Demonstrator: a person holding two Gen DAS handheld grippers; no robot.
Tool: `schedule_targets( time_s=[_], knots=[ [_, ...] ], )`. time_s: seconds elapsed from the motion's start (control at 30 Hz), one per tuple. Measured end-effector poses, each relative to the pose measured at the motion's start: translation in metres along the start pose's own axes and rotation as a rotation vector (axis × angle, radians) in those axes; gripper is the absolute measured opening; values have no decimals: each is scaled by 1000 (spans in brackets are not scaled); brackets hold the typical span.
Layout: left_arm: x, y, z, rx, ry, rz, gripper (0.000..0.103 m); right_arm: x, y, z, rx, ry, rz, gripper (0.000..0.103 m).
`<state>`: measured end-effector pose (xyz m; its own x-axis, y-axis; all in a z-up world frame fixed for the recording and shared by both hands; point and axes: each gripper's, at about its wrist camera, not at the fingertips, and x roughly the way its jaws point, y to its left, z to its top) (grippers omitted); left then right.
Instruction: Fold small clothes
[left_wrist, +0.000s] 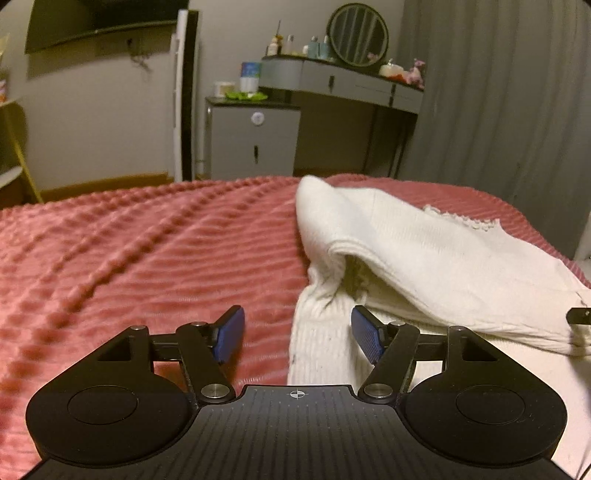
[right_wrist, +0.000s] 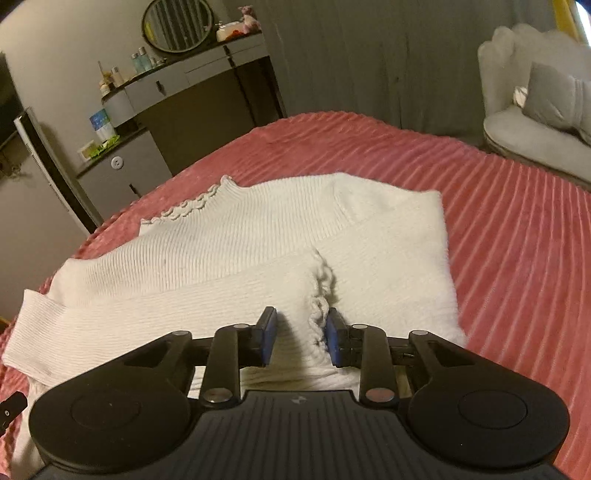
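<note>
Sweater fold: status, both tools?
Left tool open, empty, at sweater edge. Right tool open, frilly cuff between pads. Nothing in the way.

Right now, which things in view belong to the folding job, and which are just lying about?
Job:
sweater
bedspread it lies on
left gripper, jaws open
right gripper, jaws a little apart by the sweater's frilled cuff

Lying about:
mirror
dressing table
bottles
cabinet
armchair
cushion
curtain
</note>
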<state>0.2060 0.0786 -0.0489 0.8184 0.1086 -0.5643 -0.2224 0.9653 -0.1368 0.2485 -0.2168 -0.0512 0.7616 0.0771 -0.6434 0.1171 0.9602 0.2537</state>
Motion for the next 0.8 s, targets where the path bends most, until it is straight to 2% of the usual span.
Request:
schedule_targets(
  time_s=[0.03,0.07,0.23,0.33,0.43,0.57,0.63,0.67,0.7,0.8],
  knots=[
    [1,2,0,-10,3,1,70,0,3,1,-23,-7,-9,7],
    [2,3,0,-19,9,3,70,-2,7,1,-49,-24,-29,5],
    [6,9,-1,-36,16,25,70,-22,13,2,-158,-185,-170,4],
    [8,13,-2,-62,27,26,71,-19,2,3,-168,-186,-232,4],
    [9,13,-3,-53,26,30,72,-17,-10,2,-159,-176,-260,4],
    [9,10,-4,-37,23,36,73,-14,-17,-2,-180,-174,-306,5],
    [8,10,-4,-44,22,38,74,-9,-18,-3,-171,-159,-349,8],
    [8,11,-3,-50,21,38,74,-8,-18,-3,-165,-161,-381,14],
    [7,12,-3,-60,19,39,74,-12,-20,-4,-151,-175,-401,19],
    [7,14,-3,-82,13,36,76,-26,-13,-8,-145,-238,-396,19]
  ],
)
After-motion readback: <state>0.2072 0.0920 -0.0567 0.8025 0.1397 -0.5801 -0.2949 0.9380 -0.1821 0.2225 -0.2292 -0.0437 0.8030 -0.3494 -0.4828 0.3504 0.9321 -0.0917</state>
